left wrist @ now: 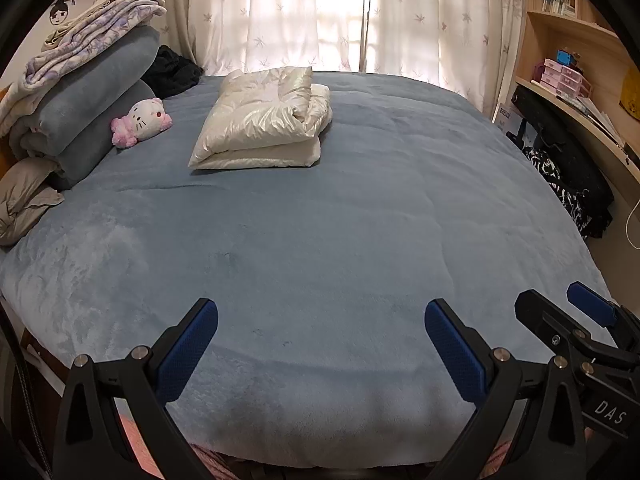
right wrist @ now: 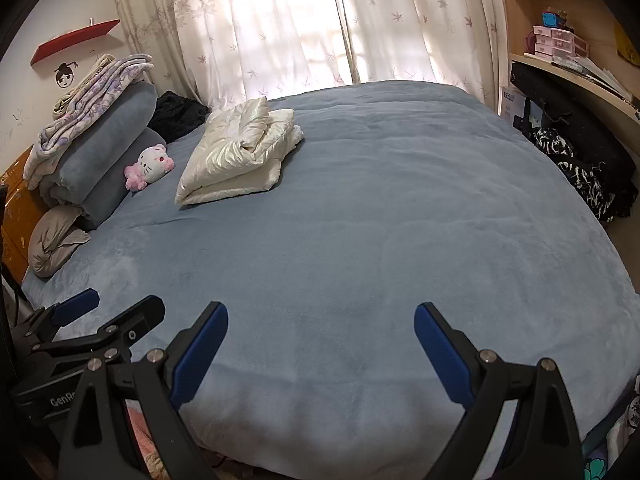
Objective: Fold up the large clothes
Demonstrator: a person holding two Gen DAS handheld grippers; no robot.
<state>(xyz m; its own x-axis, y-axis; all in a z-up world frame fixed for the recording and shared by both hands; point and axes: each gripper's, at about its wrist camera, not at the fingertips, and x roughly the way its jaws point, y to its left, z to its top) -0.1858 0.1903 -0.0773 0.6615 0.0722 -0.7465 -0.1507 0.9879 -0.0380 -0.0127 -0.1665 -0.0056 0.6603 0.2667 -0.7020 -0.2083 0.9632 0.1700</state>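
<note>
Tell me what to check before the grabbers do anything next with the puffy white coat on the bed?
1. Left gripper open, holding nothing: ok.
2. Right gripper open, holding nothing: ok.
3. White puffy coat already in a folded bundle: ok.
4. Coat lies apart from the plush cat toy: ok.
5. Blue bedspread bare between grippers and coat: ok.
6. Whether more clothes wait for folding: cannot tell; a black heap lies by the curtain.
</note>
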